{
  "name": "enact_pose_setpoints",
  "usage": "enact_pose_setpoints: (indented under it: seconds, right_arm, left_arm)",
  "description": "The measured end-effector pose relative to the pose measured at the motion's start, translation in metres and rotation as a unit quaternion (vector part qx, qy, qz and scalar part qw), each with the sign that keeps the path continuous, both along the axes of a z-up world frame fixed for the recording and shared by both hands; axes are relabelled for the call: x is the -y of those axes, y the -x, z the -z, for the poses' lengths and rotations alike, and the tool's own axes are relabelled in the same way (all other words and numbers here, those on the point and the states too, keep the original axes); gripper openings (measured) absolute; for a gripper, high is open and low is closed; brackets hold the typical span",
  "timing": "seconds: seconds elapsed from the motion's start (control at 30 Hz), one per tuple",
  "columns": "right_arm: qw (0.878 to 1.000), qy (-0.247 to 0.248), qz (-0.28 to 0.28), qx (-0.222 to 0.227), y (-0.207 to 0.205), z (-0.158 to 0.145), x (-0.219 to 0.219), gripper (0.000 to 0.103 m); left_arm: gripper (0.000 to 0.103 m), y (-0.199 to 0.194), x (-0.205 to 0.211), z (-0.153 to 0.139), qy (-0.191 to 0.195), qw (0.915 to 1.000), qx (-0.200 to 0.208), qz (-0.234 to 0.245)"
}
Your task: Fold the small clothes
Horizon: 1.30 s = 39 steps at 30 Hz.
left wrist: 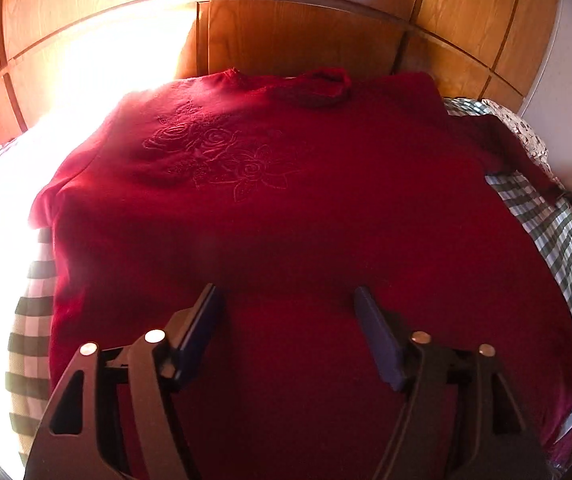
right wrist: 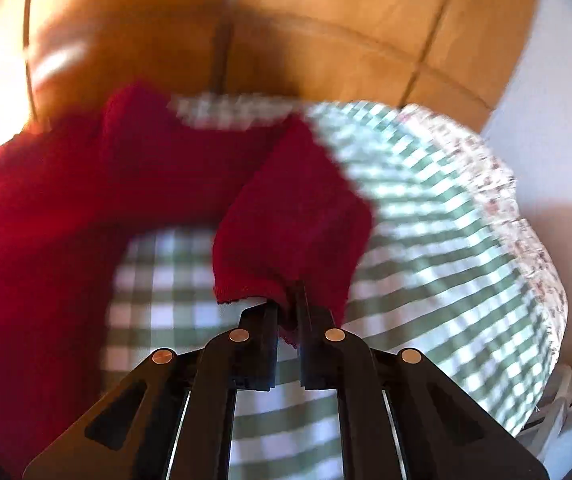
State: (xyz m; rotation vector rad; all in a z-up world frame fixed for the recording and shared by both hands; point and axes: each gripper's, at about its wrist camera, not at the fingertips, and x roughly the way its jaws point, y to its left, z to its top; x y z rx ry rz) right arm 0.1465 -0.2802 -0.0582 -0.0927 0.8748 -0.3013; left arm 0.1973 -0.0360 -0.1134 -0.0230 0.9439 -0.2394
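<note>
The red sweater (left wrist: pixel 286 208) lies face up and spread flat on a bed covered with a green-and-white checked cloth (left wrist: pixel 546 224), its neck towards the wooden panelled wall (left wrist: pixel 294 36) and its hem nearest the left gripper. A rose pattern (left wrist: pixel 222 156) is stitched into the chest in the same red. Strong sunlight washes out the bed's left side.

The sleeve (right wrist: pixel 298 216) on the right side is raised off the checked cloth, its cuff pinched between the nearly closed fingers of the right gripper (right wrist: pixel 288 320). That view is smeared with motion, so the arm looks to be mid-swing. The left gripper (left wrist: pixel 286 308) hangs over the lower body of the sweater with its fingers spread wide and nothing between them.

I'd say the step in hand is the first sleeve fold: carrying the cuff inward across the front. The next move calls for laying the sleeve flat over the chest without dragging the shoulder out of line, and the free gripper could press the body down to keep it from sliding.

No brand, label or writing can be read anywhere in either view
</note>
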Motion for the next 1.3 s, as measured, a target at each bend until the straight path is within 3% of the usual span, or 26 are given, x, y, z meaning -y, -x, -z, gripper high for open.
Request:
enact_pose_setpoints:
  seconds: [0.2,0.37,0.53,0.6,0.7,0.73,0.83,0.9,0.97,1.1,1.23,1.3]
  right_arm:
    - [0.991,-0.043,0.077,0.105,0.038,-0.096,0.064,0.005]
    - [0.978,-0.045,0.157,0.130,0.042,-0.120,0.127,0.002]
    - [0.967,-0.054,0.239,0.070,0.014,-0.073,0.188,0.002]
    - [0.963,-0.050,0.261,0.041,0.004,-0.046,0.204,0.002]
    - [0.960,-0.077,0.268,0.032,-0.002,-0.019,0.220,0.002]
    - [0.957,-0.082,0.274,0.034,0.000,-0.016,0.221,0.008]
    - [0.949,-0.117,0.288,0.060,0.018,-0.014,0.217,0.075]
    - [0.945,-0.142,0.286,0.073,0.035,-0.012,0.207,0.076]
    - [0.937,-0.209,0.270,0.069,0.049,0.002,0.199,0.076]
    - [0.911,-0.330,0.240,0.059,0.063,0.040,0.163,0.070]
    - [0.907,-0.330,0.252,0.063,0.042,0.059,0.149,0.063]
    - [0.909,-0.317,0.264,0.055,0.026,0.061,0.151,0.047]
  left_arm:
    - [0.074,-0.002,-0.002,0.003,0.013,0.9999,0.002,-0.002]
    - [0.074,-0.007,-0.004,0.003,0.015,0.9999,0.000,-0.005]
    - [0.074,-0.008,-0.004,0.002,0.011,0.9999,-0.002,-0.007]
    - [0.075,-0.008,-0.004,0.002,0.010,0.9999,-0.002,-0.007]
    - [0.075,-0.009,-0.003,0.002,0.006,1.0000,-0.003,-0.007]
    - [0.075,-0.009,-0.003,0.002,0.005,1.0000,-0.003,-0.007]
    - [0.076,-0.009,-0.002,0.002,0.005,0.9999,-0.002,-0.010]
    - [0.076,-0.009,-0.001,0.003,0.004,0.9999,-0.001,-0.012]
    - [0.076,-0.009,-0.001,0.003,0.004,0.9999,0.000,-0.013]
    - [0.076,-0.009,-0.001,0.004,0.006,0.9999,0.000,-0.014]
    - [0.077,-0.009,-0.002,0.003,0.011,0.9999,0.000,-0.013]
    - [0.077,-0.009,-0.003,0.004,0.014,0.9998,0.000,-0.014]
